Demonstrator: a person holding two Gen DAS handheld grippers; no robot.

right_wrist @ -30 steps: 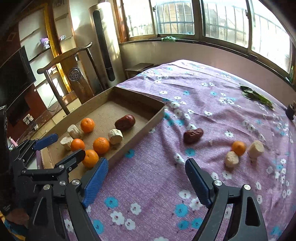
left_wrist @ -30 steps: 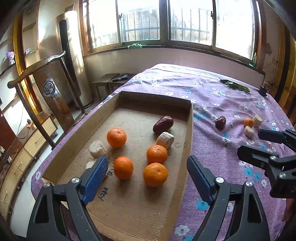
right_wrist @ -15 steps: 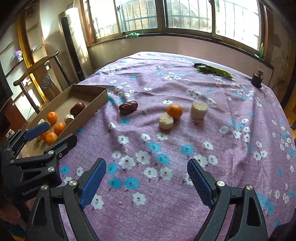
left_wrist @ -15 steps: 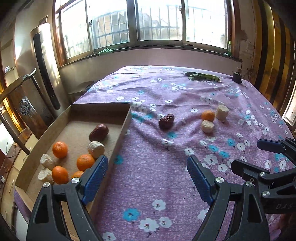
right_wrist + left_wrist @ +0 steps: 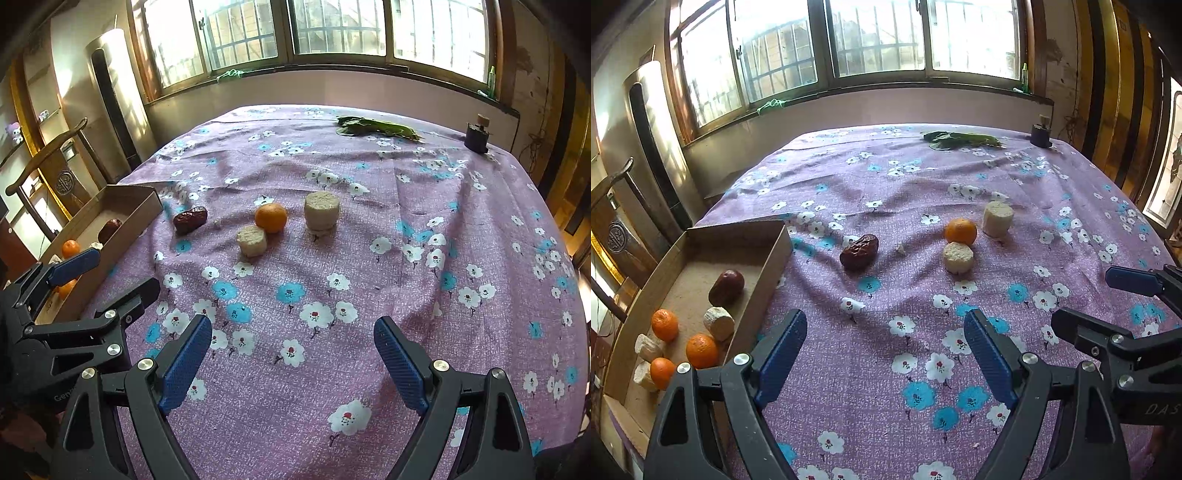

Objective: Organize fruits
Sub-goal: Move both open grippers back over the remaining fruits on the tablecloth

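Fruits lie split between a shallow brown cardboard tray (image 5: 775, 254) and the purple flowered tablecloth (image 5: 923, 369) beside it. Inside the tray sit small round oranges (image 5: 701, 350), pale cut cylinders (image 5: 719, 324) and a glossy dark red date (image 5: 726, 287). Outside the tray, well right of its far corner, stand a tall pale cut cylinder (image 5: 321, 211), a loose orange mandarin (image 5: 271, 218) touching a shorter pale cut round (image 5: 251, 240), and, nearer the tray, a wrinkled dark red date (image 5: 190, 219). The left gripper (image 5: 885, 343) and right gripper (image 5: 293, 349) hang over bare cloth, nearer the camera than all four loose pieces, blue-padded jaws apart and empty. All look light. The mandarin probably rolls and dents, so pinch its sides gently; the pale pieces look crumbly, best taken around their curved walls; the date seems soft and tacky, best gripped across its short width.
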